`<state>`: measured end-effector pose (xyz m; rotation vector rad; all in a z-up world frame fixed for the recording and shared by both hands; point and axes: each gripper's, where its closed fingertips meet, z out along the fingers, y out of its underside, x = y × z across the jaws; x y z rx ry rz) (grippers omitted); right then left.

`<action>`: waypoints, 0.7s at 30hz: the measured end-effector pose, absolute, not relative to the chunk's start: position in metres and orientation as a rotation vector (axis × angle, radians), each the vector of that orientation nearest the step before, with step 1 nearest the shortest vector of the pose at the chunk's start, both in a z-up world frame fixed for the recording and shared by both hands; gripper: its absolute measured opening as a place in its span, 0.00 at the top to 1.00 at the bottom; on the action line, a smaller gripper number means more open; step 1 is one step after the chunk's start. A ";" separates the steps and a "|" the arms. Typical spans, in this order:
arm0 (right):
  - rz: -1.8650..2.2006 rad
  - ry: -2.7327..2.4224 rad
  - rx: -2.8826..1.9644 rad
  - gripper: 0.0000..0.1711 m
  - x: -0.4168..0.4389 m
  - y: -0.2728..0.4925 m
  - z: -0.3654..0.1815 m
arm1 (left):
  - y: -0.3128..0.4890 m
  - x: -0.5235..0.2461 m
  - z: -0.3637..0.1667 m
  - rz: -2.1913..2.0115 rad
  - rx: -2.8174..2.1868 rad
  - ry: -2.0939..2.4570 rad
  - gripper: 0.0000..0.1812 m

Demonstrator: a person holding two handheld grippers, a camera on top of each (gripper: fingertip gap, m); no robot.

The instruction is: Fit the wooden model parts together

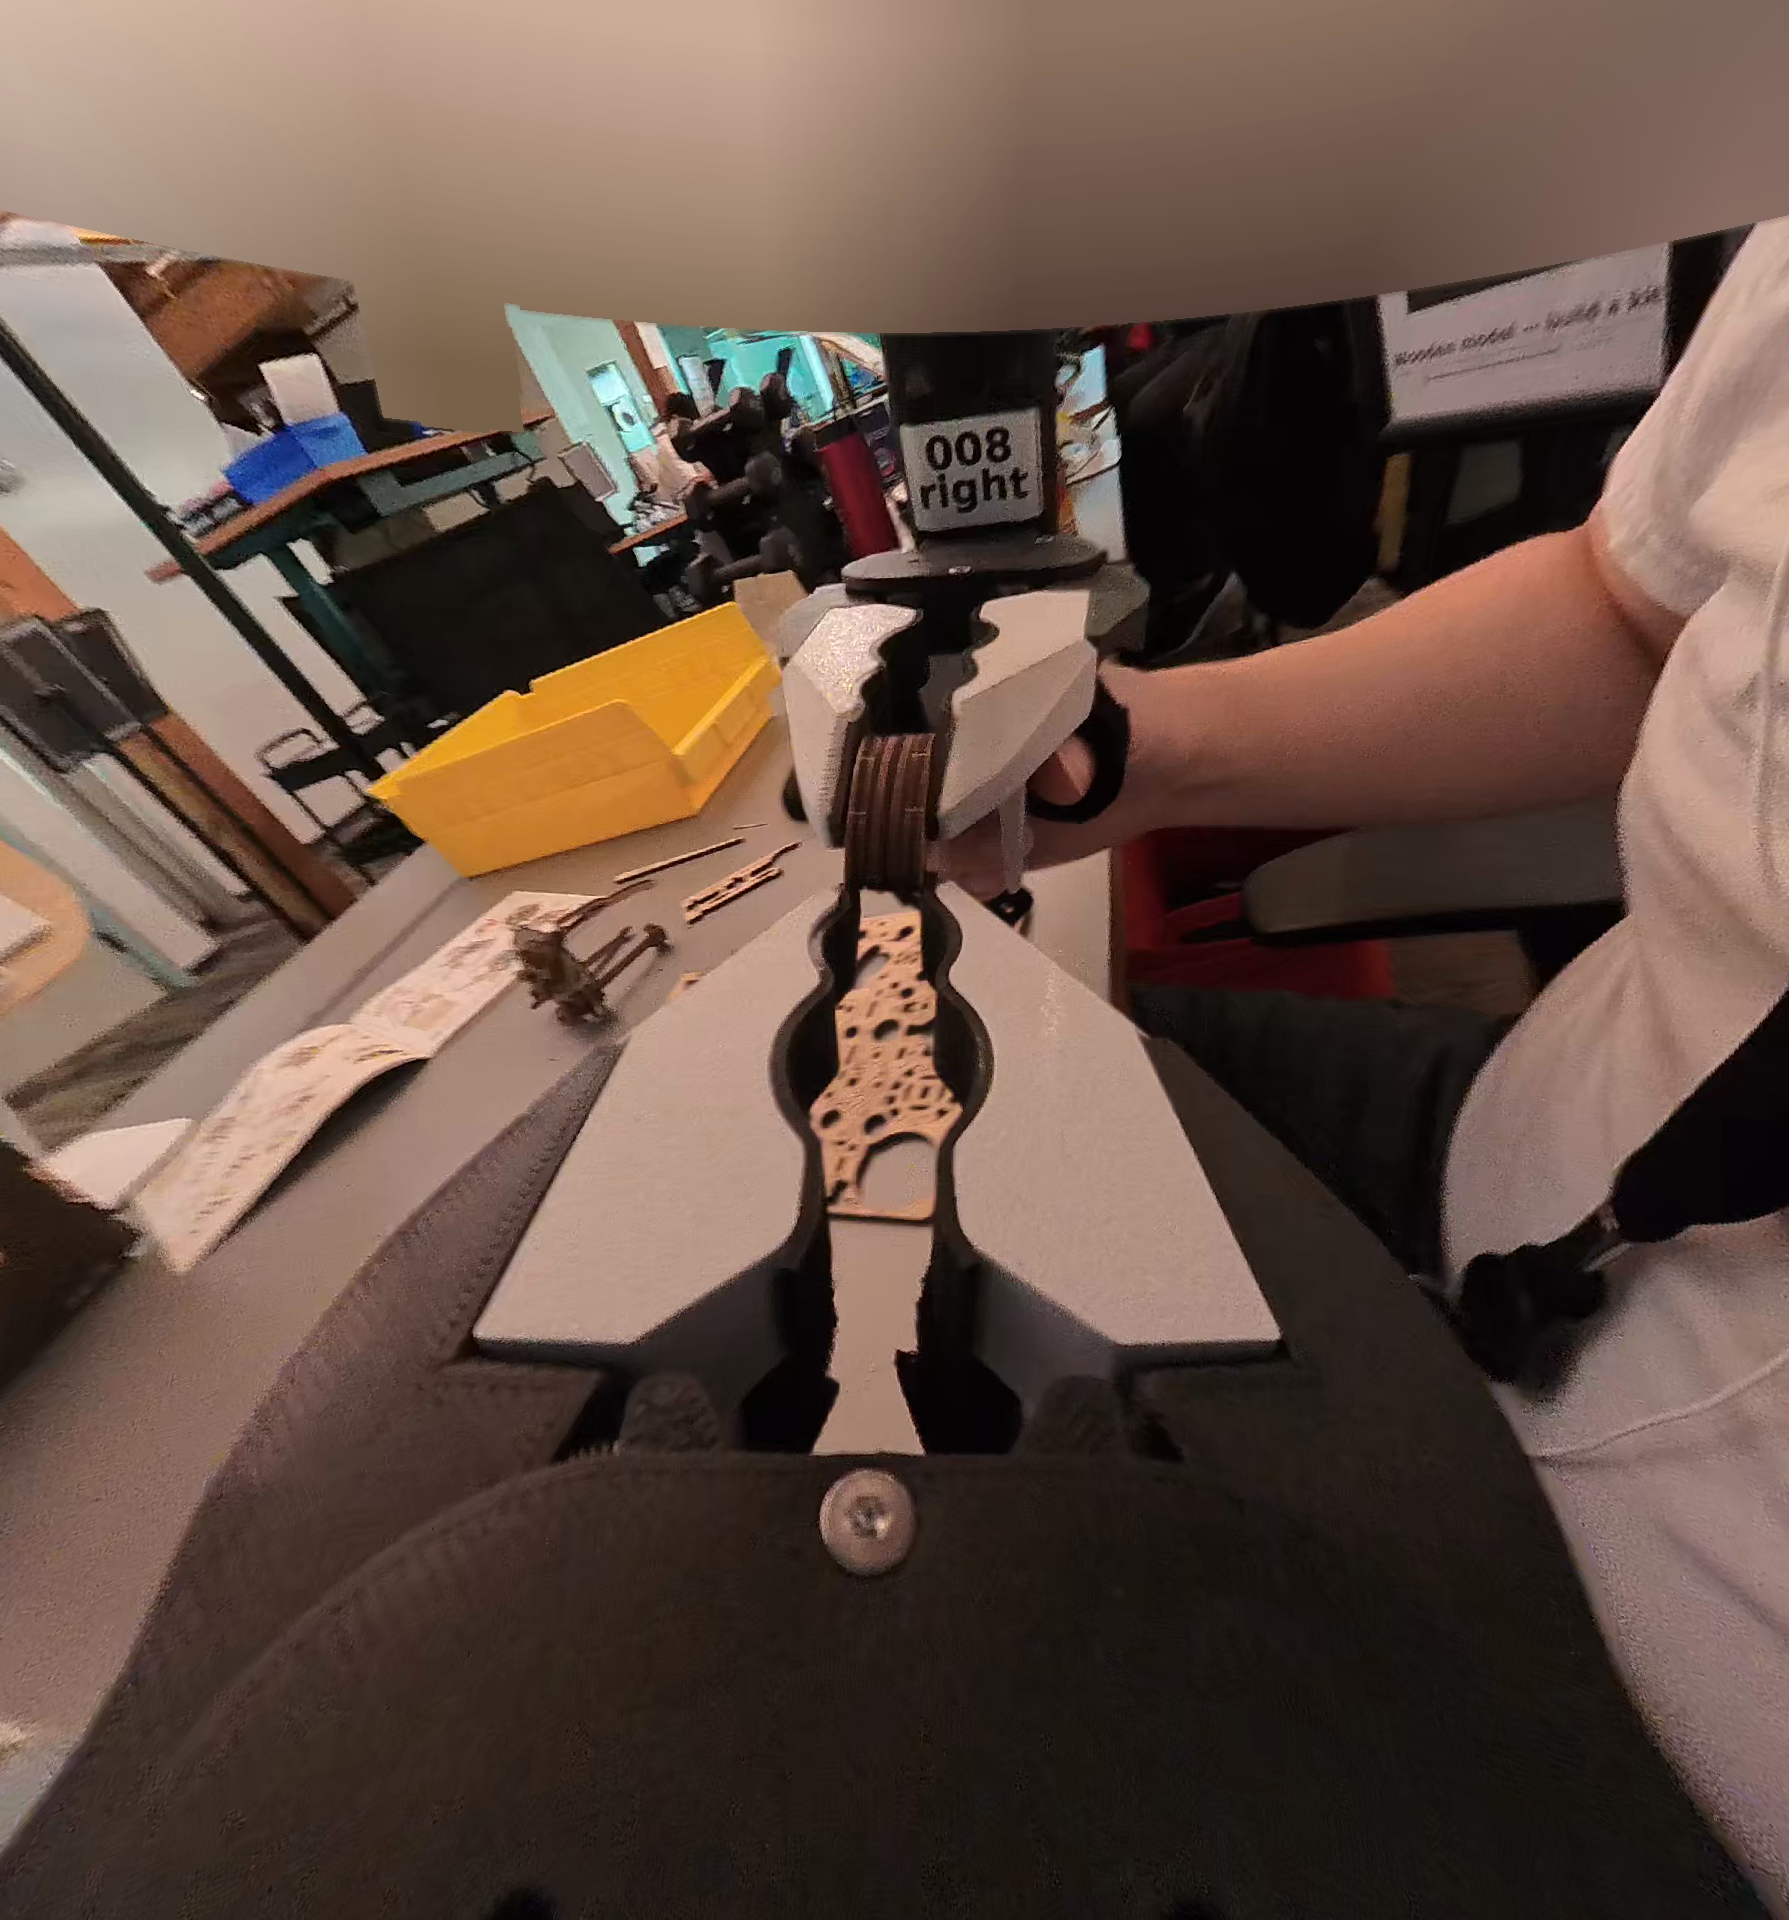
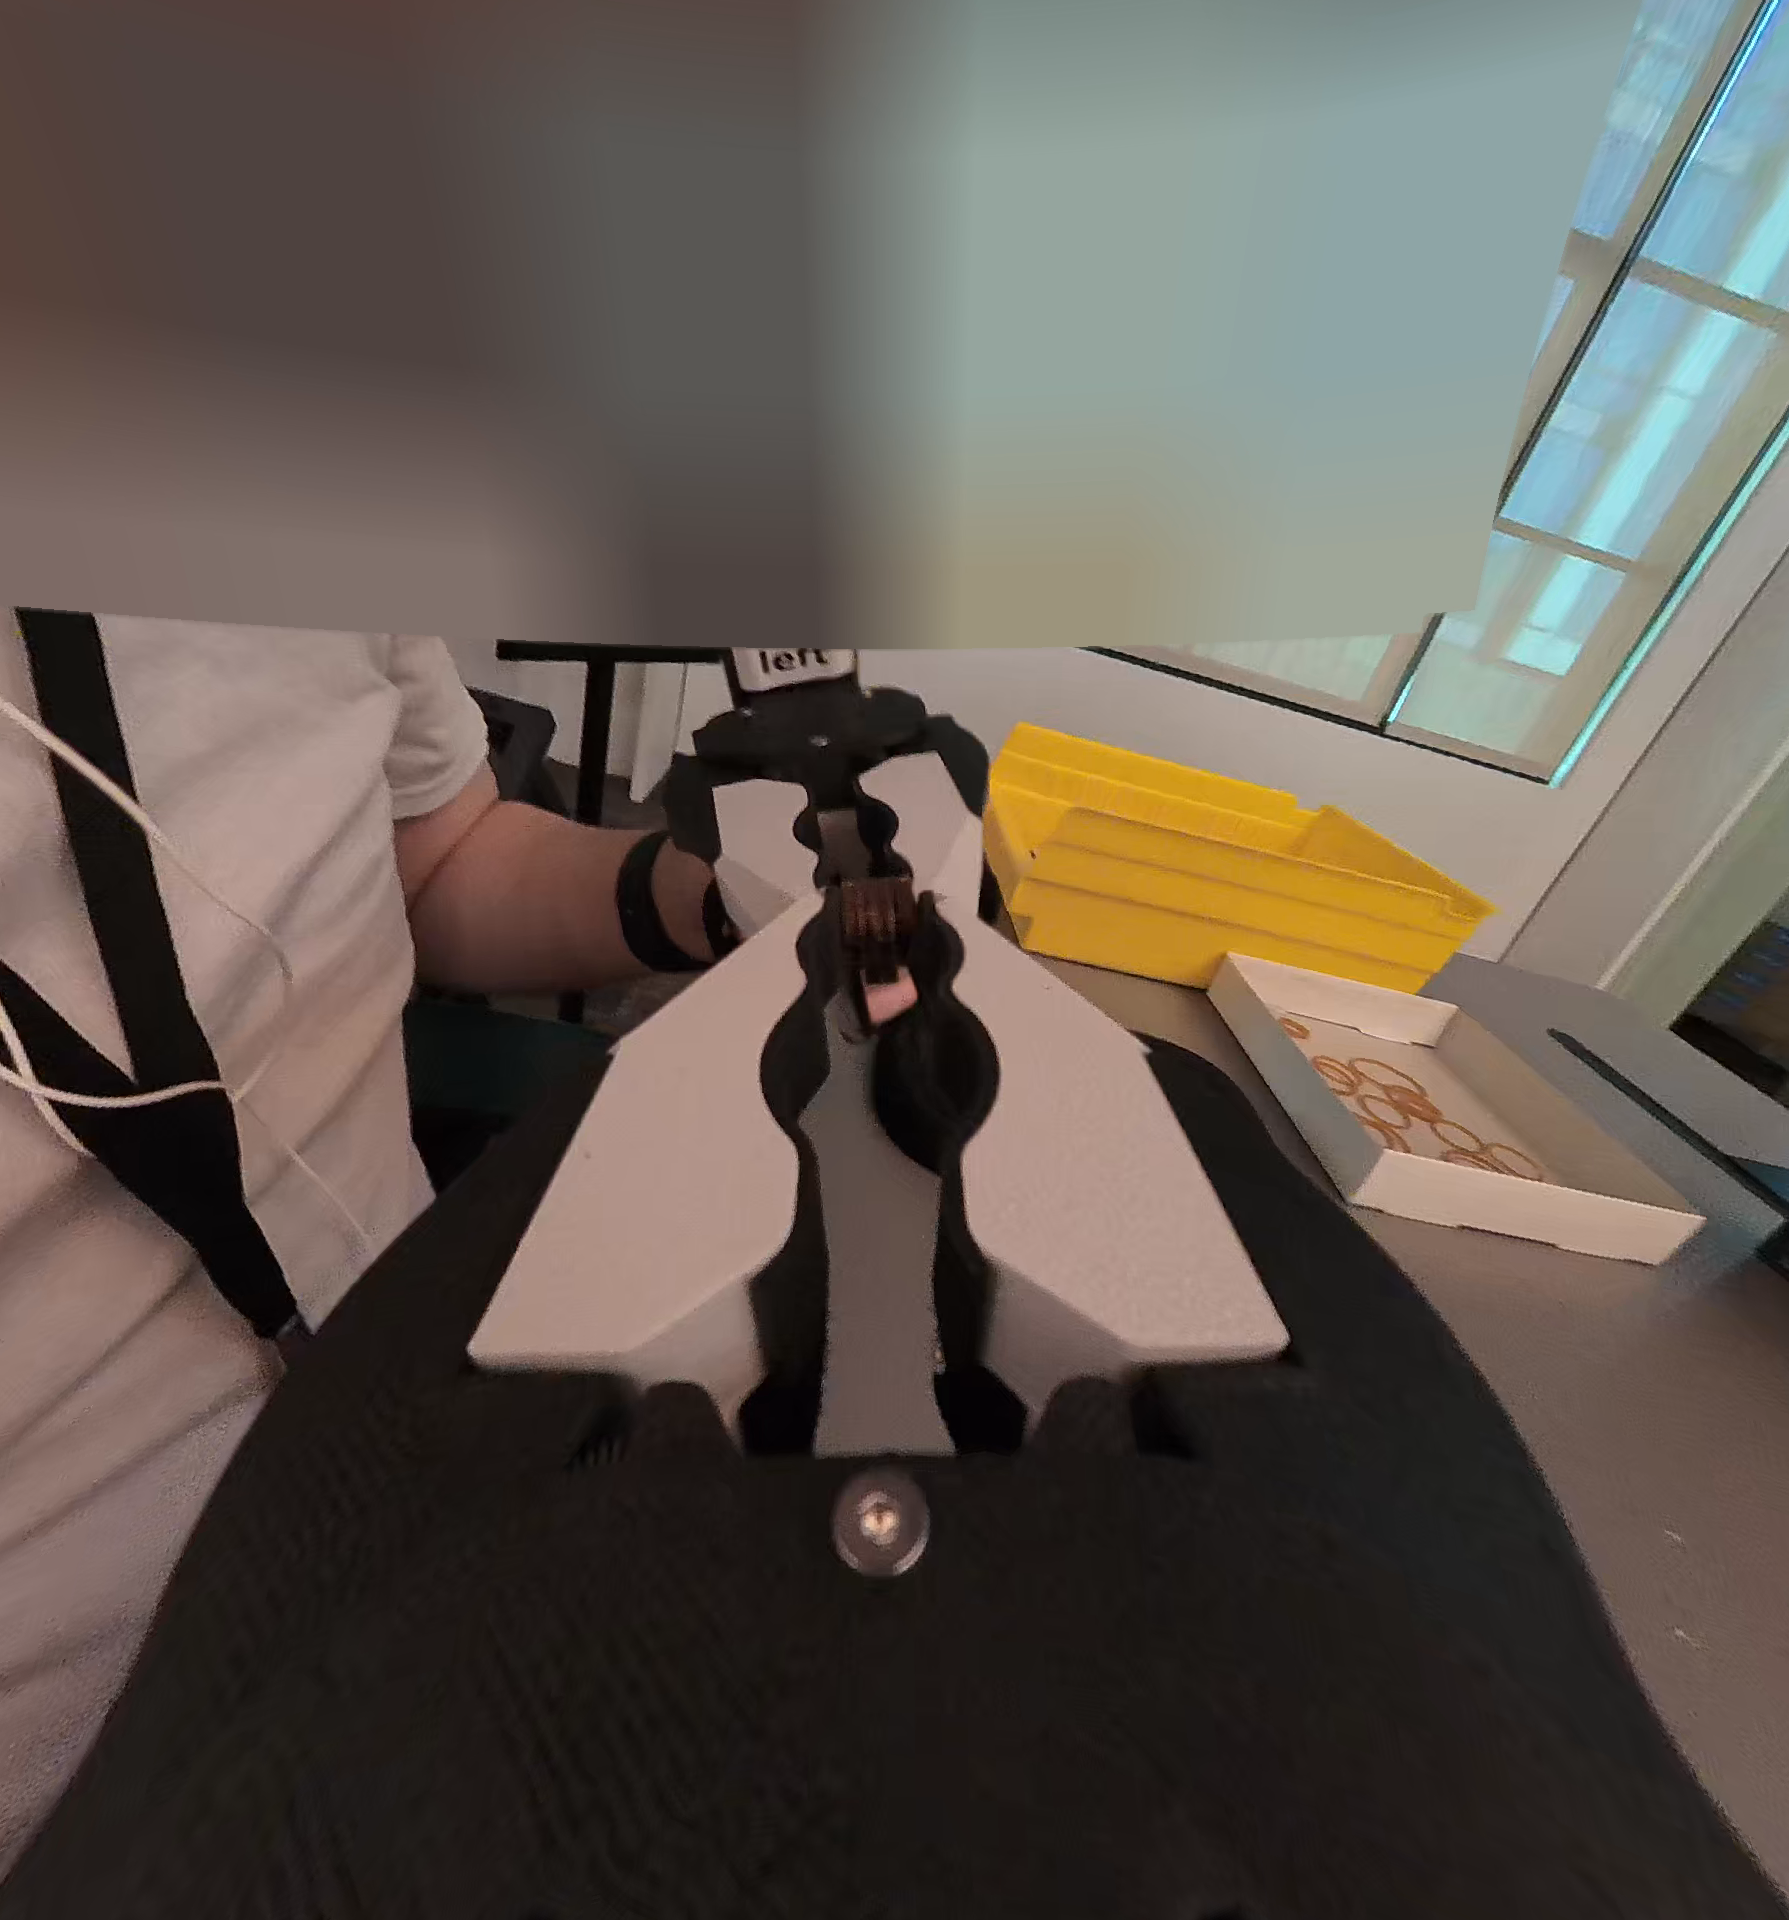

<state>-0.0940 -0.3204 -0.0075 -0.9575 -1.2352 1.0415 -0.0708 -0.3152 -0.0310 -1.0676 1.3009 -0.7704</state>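
Left wrist view shows the left gripper (image 1: 885,914) nearly closed, its grey fingers (image 1: 682,1122) pinching the lower edge of a stacked wooden wheel (image 1: 888,805) at the tips. The right gripper (image 1: 895,769) faces it from the other side, clamped on the same wheel, so both hold the part in the air above the grey table (image 1: 433,935). Seen through the gap between the left fingers, a perforated wooden sheet (image 1: 885,1081) lies flat on the table below. Farther left sit a small wooden assembly (image 1: 578,961), an open instruction booklet (image 1: 350,1039) and a yellow bin (image 1: 578,738). Right wrist view shows the wheel (image 2: 874,920) gripped between both grippers' tips, with the left gripper (image 2: 848,868) opposite.
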 end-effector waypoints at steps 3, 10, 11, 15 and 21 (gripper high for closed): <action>0.945 -1.275 -0.950 0.85 -0.091 -0.320 -0.008 | -0.306 -0.078 -0.029 -0.506 -0.981 1.312 1.00; 0.645 -1.390 -1.018 1.00 -0.096 -0.305 -0.023 | -0.298 -0.075 -0.048 -0.205 -0.949 1.428 1.00; 0.571 -1.411 -1.085 1.00 -0.096 -0.291 -0.037 | -0.285 -0.075 -0.058 -0.176 -1.028 1.425 1.00; 0.519 -1.444 -1.280 1.00 -0.090 -0.260 -0.073 | -0.238 -0.098 -0.098 0.006 -1.308 1.443 1.00; 0.654 -1.443 -1.307 1.00 -0.086 -0.280 -0.091 | -0.231 -0.126 -0.096 -0.161 -1.462 1.250 1.00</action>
